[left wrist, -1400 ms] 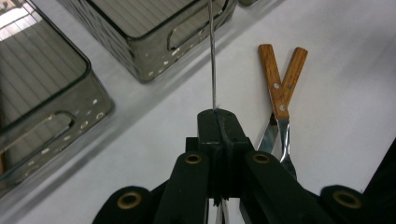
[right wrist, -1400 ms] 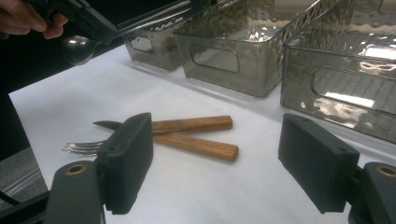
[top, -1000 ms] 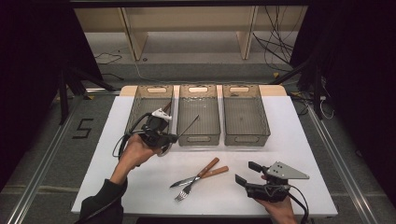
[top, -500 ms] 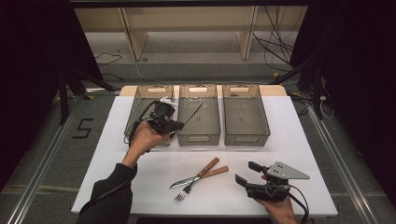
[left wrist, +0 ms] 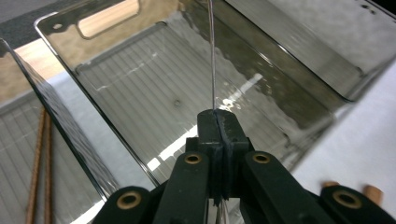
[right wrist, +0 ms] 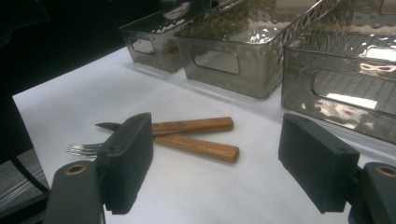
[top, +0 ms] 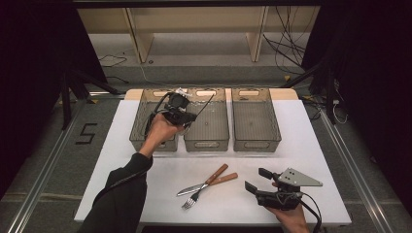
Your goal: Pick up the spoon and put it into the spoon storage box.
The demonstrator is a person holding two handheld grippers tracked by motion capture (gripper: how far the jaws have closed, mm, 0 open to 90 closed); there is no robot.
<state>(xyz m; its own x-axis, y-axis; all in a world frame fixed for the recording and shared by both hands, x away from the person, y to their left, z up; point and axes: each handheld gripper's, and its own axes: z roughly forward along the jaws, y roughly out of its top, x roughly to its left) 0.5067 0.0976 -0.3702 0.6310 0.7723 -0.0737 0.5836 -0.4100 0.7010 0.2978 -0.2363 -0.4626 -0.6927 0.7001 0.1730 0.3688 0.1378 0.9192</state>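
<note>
Three clear bins stand in a row across the upper middle of the high view: one at left (top: 141, 127), one in the middle (top: 208, 141), one at right (top: 256, 141). In the lower middle lie one knife (top: 206, 181) and one fork (top: 210, 188), crossed. Two grippers show: one at upper left (top: 187, 115), one at lower right (top: 257, 180).

Open worktop (top: 145, 170) lay free before the three bins (top: 255, 119), whose walls blocked low passage; knife (top: 204, 180) and fork (top: 210, 187) obstructed the centre.

A lab: black curtains (top: 43, 43), floor rails (top: 39, 174), loose cables (top: 291, 53).
</note>
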